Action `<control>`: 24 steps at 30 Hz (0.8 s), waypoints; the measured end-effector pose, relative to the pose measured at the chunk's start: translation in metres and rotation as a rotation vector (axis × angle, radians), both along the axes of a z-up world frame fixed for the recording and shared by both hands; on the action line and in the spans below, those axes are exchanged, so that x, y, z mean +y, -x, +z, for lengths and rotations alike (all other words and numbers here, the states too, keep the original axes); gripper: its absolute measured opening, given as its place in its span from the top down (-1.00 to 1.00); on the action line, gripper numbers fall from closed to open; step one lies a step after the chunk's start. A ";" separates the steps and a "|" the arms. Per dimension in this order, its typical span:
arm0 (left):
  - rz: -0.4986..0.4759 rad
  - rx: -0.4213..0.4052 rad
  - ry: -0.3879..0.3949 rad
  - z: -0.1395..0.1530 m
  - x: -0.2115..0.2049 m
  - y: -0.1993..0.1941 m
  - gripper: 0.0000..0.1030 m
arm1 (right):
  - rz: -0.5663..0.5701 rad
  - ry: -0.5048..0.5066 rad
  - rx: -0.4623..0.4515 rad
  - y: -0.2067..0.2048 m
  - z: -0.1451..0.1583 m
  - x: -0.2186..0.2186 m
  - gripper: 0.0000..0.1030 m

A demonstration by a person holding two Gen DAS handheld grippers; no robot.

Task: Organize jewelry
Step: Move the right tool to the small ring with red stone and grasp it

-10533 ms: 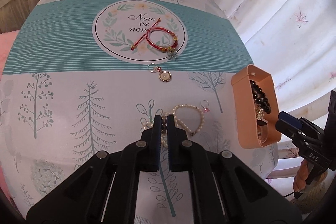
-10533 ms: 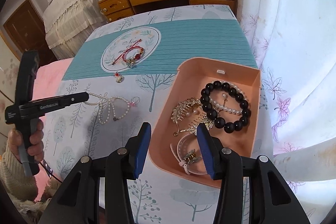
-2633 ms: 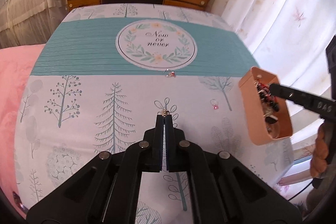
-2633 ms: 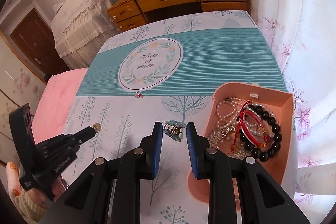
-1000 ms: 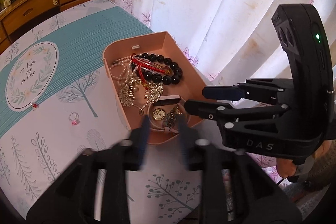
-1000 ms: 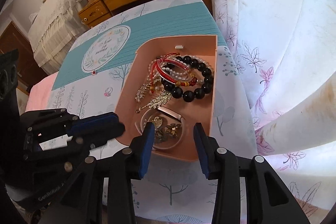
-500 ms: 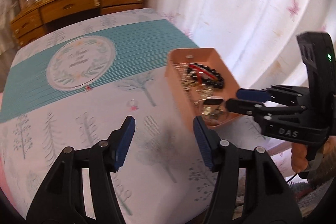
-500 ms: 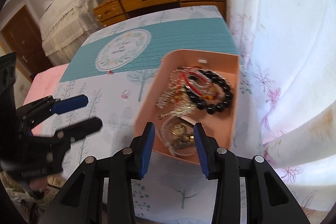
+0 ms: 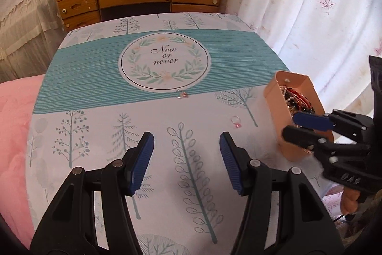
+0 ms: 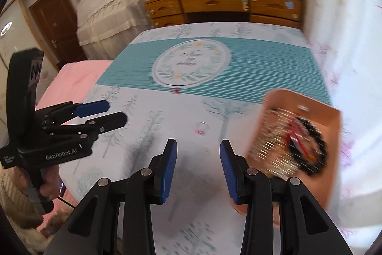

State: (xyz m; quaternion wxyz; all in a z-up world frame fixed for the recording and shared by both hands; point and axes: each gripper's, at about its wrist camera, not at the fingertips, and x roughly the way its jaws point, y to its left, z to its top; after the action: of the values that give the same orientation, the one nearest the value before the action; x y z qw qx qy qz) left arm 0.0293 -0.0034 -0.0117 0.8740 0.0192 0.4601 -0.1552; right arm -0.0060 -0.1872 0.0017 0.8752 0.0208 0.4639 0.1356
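The pink ring (image 9: 236, 122) lies on the tablecloth (image 9: 95, 116) between my claws and the tray (image 9: 279, 106). It sits ahead and right of my left claw (image 9: 186, 159), which gapes empty; the right claw (image 10: 198, 166), half-open and empty, looks nearer.

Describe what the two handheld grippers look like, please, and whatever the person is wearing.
Both the left gripper and right gripper are black plastic with silver screws and ribbed blue finger pads. The left one's body is lettered GenRobot.AI in white; the right one's lettering is blurred. A fuzzy beige knit sleeve covers the left wrist.
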 end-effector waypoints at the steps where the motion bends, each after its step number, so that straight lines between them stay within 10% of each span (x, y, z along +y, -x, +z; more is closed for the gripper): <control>1: 0.001 0.004 -0.006 -0.002 -0.001 -0.003 -0.06 | 0.012 0.006 0.011 -0.008 -0.008 0.010 0.25; 12: 0.047 0.041 0.020 -0.023 0.006 -0.039 -0.06 | -0.066 0.201 0.054 -0.055 -0.084 0.052 0.64; 24: 0.107 0.141 0.077 -0.048 -0.011 -0.090 -0.06 | -0.100 0.024 -0.028 -0.043 -0.044 0.013 0.83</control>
State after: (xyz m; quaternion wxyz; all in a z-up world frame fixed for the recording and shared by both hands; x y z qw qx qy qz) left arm 0.1190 -0.0147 -0.0594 0.8465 -0.0502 0.5146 -0.1267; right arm 0.0369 -0.1738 -0.0426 0.8875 0.0315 0.4514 0.0866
